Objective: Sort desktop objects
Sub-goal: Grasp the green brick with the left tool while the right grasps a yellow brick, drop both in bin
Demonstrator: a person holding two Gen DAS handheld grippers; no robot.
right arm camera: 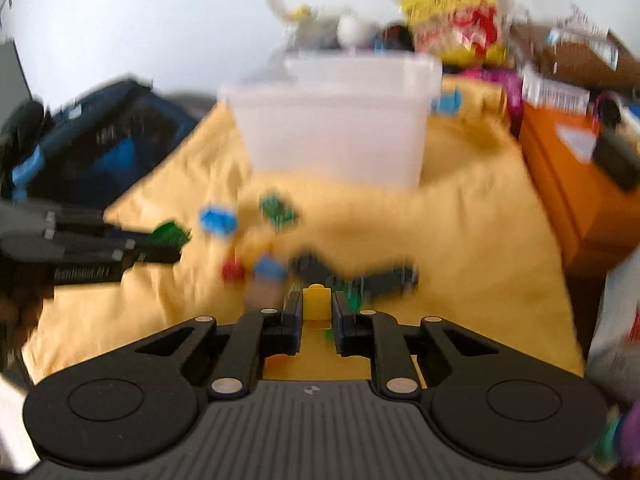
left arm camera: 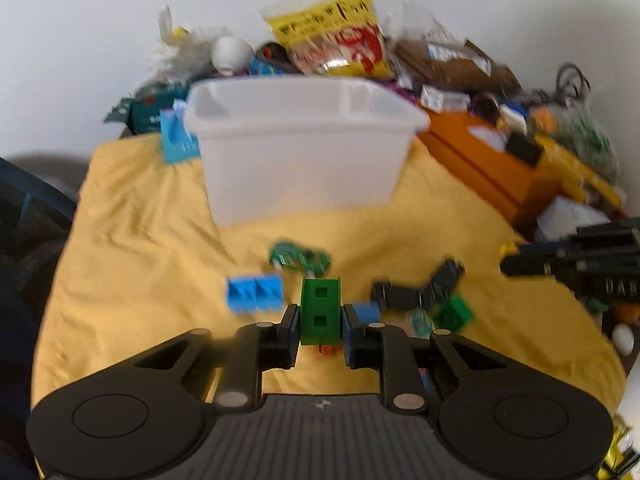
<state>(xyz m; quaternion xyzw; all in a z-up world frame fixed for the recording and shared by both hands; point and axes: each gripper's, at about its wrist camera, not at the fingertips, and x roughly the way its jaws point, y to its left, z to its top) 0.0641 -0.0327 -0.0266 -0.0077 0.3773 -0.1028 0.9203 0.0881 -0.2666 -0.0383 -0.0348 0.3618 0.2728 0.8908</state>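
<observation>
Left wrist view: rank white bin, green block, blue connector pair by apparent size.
1. White bin.
2-3. Green block and blue connector pair look alike; the gripped block is nearer the camera, so unranked.

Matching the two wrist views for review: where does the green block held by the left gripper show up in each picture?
Left wrist: green block at lower center, clamped between the left gripper fingers.
Right wrist: the same block at left, at the tip of the left gripper entering from the left edge.
Shared landmark: the white bin standing on the yellow cloth.
</observation>
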